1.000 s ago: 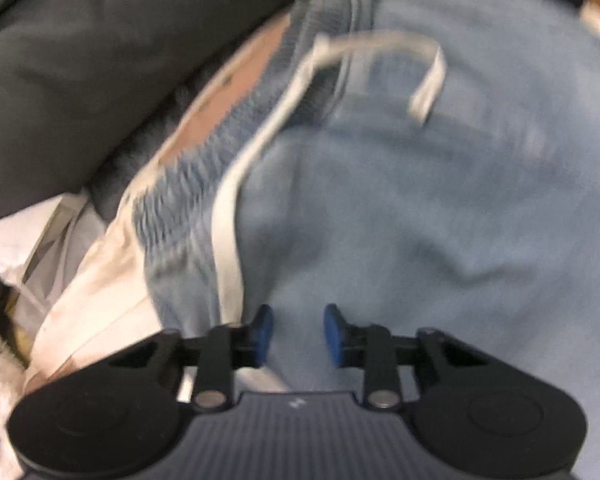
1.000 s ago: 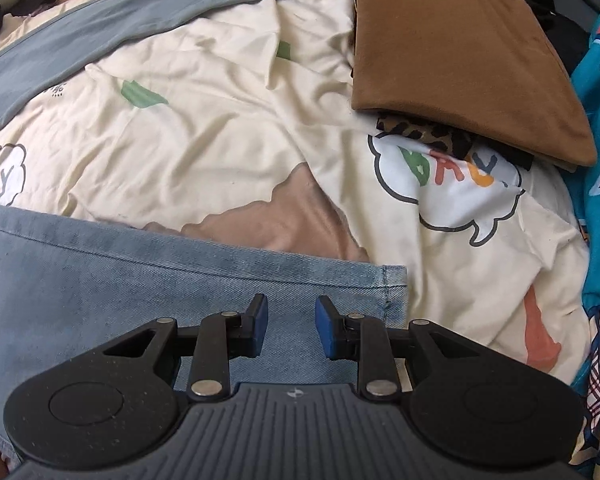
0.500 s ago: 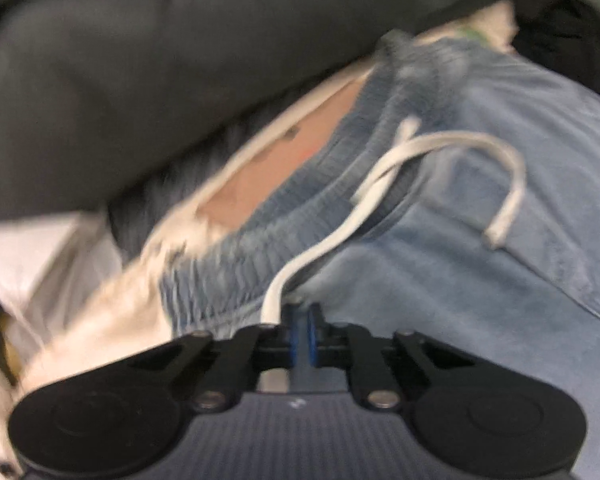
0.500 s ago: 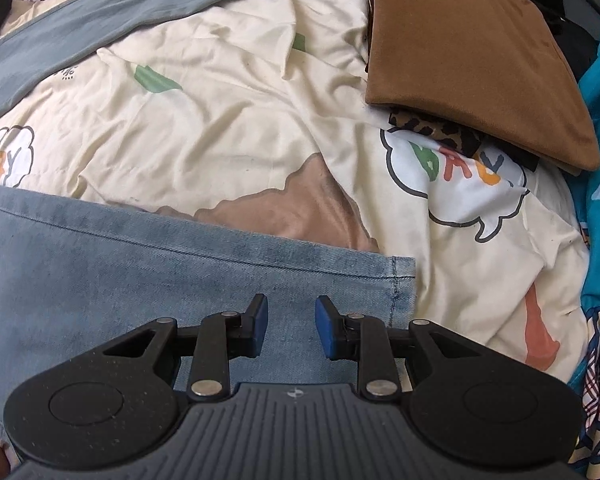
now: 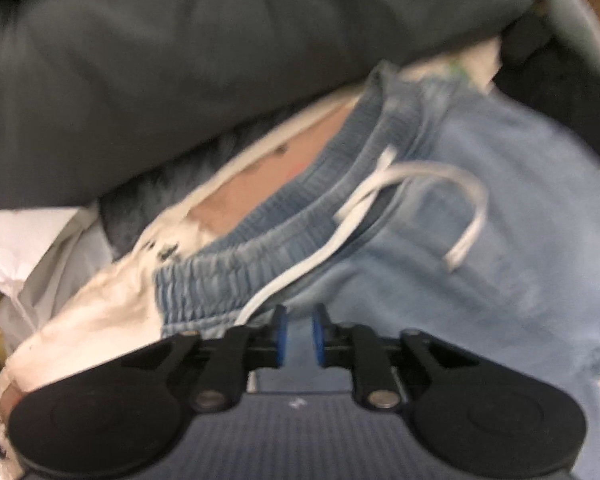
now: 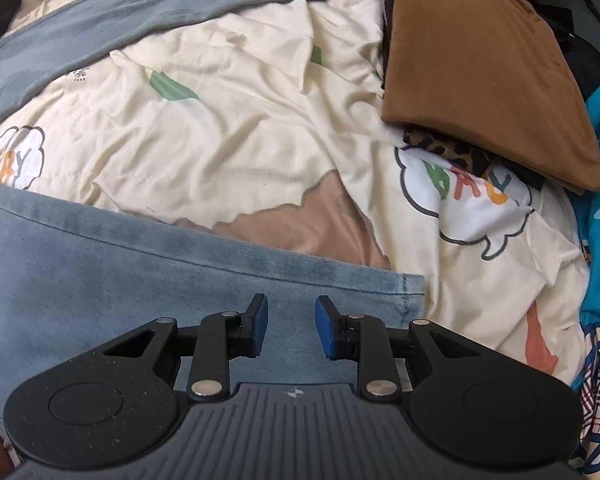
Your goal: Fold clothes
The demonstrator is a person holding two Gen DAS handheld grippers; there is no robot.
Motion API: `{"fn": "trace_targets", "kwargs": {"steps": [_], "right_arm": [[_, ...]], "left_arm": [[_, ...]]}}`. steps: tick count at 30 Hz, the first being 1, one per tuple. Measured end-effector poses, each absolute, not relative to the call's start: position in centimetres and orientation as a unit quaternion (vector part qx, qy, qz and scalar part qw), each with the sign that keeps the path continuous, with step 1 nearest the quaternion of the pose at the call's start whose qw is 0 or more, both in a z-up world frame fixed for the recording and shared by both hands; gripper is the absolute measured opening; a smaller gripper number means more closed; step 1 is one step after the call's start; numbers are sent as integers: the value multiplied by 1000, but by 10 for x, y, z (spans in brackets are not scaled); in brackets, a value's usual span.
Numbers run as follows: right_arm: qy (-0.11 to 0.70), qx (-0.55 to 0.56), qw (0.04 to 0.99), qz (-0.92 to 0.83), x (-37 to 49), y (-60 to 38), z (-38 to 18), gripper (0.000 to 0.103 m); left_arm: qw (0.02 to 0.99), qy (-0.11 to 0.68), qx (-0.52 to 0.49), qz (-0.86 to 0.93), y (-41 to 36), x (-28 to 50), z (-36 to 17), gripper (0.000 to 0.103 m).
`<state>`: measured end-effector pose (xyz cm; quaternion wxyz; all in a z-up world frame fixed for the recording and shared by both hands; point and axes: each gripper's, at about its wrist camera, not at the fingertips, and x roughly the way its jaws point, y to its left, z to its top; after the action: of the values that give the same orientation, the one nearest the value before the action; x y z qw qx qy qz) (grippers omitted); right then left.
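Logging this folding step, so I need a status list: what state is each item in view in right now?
Left hand-held gripper: open a little, at the waistband.
Right hand-held gripper: open, over the leg hem.
Blue pants: spread flat, unfolded.
Drawstring: loose, untied.
Brown garment: folded.
Cream bedsheet: wrinkled.

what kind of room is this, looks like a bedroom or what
Probably a bedroom, with clothes being sorted on a bed: a rumpled cream cartoon-print bedsheet is the work surface, light blue drawstring denim trousers lie spread on it, and a folded brown garment sits stacked nearby.
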<state>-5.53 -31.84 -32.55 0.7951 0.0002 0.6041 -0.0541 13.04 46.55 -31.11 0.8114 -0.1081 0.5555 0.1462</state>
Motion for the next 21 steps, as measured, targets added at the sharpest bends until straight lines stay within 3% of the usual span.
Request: {"fn": "trace_targets", "kwargs": {"steps": [12, 21], "right_arm": [[626, 7, 779, -41, -60, -305, -347, 33], [642, 12, 765, -37, -63, -300, -360, 34]], "left_arm": [[775, 611, -79, 144, 466, 115, -362, 17], [764, 634, -5, 122, 456, 111, -361, 12]]}}
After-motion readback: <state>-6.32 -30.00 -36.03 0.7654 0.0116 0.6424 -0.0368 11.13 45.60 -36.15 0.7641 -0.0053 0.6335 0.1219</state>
